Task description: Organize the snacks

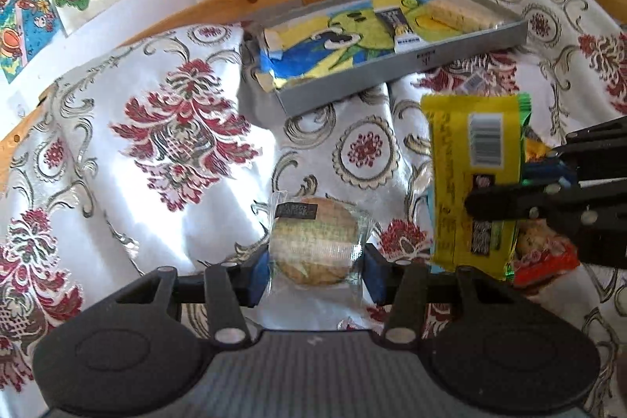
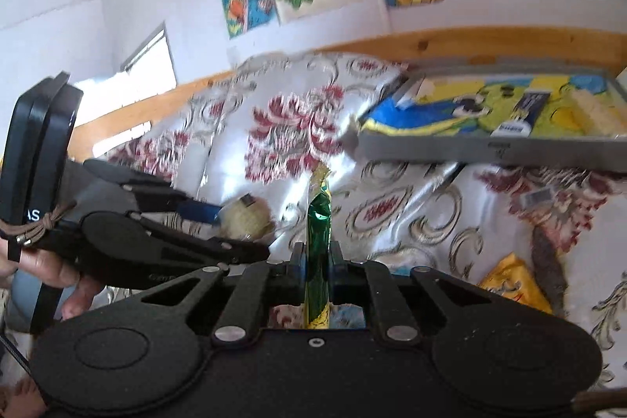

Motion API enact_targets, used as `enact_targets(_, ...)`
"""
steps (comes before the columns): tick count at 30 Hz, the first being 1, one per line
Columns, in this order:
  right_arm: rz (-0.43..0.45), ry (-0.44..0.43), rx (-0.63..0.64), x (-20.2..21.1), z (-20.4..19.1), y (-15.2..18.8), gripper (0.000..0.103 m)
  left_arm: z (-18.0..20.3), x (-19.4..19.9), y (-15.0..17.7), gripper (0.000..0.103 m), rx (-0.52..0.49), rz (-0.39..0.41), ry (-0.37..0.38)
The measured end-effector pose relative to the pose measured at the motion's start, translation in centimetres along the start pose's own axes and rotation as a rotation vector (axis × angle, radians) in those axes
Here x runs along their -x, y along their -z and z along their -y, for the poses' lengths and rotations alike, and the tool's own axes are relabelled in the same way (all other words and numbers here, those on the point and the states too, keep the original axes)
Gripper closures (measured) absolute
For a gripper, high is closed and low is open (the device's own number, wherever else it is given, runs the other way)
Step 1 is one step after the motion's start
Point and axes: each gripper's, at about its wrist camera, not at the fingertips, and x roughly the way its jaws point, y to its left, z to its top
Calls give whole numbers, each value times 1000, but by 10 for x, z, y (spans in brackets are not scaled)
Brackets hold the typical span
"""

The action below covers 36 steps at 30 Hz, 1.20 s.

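Left wrist: round wrapped biscuit [image 1: 318, 241] clamped inside left claw [image 1: 318, 271].

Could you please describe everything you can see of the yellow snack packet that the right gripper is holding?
The yellow snack packet is a flat, glossy foil-like wrapper, yellow with green crimped ends, showing a white barcode panel and small dark print. It is held upright and off the patterned cloth, pinched across its lower half by the shut right gripper. From the right wrist view it appears edge-on, thin and green. It hangs in front of the grey tray and right of the wrapped round biscuit; only the fingers touch it.
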Motion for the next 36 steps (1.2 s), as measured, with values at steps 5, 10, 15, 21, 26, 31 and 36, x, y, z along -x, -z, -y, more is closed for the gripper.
enact_targets(5, 75, 28, -13, 10, 9, -12, 93, -2, 7, -17, 50, 21, 29, -2)
enact_targets(10, 152, 77, -6, 17, 23, -27, 93, 2, 8, -48, 50, 35, 69, 7)
enact_targets(15, 236, 139, 2, 19, 49, -48, 93, 10, -1, -85, 50, 69, 96, 24)
enact_targets(21, 309, 208, 16, 9, 94, -74, 93, 24, -19, -139, 50, 103, 101, 33)
enact_targets(26, 344, 263, -11, 0, 142, -93, 93, 36, -39, -180, 50, 78, 123, 25)
enact_targets(31, 379, 273, -84, -2, 179, -104, 93, 45, -63, -212, 50, 74, 152, 44)
enact_targets(36, 336, 266, -138, -20, 199, -99, 93, 48, -91, -224, 50, 74, 149, 67)
